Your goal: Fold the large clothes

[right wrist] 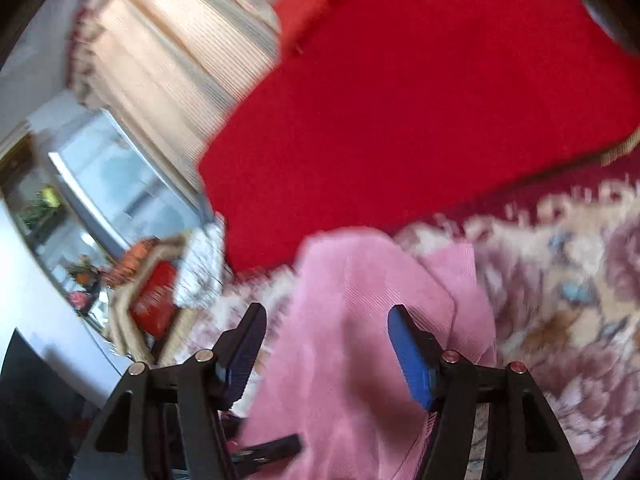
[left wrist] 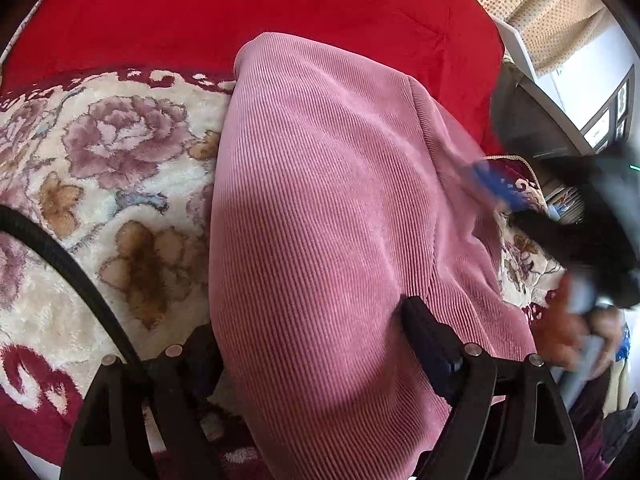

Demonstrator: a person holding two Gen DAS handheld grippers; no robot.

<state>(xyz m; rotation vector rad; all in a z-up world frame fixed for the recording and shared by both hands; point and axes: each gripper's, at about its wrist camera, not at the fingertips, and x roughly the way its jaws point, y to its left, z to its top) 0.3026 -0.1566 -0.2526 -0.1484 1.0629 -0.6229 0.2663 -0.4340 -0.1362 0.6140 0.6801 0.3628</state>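
1. Step in hand, as you can judge it: a fold has been laid and you are letting go. The pink corduroy garment (left wrist: pixel 320 220) lies in a doubled stack on the floral blanket (left wrist: pixel 100 168), its far end just short of the blanket's far edge, where the plain red cover (left wrist: pixel 240 8) begins.
2. Left tongs (left wrist: pixel 304 332): spread wide and astride the near end of the garment; cloth bulges between the fingers, but no pinch shows.
3. Right tongs (right wrist: pixel 326 336): parted, pads clear of the cloth, with the garment below and between them. The view is blurred.
4. Next move calls for a fresh hold on one loose edge, both layers together, then a carry across.
5. Pose: your left tongs point steeply down; the right ones sit shallower, aimed toward the red cover.
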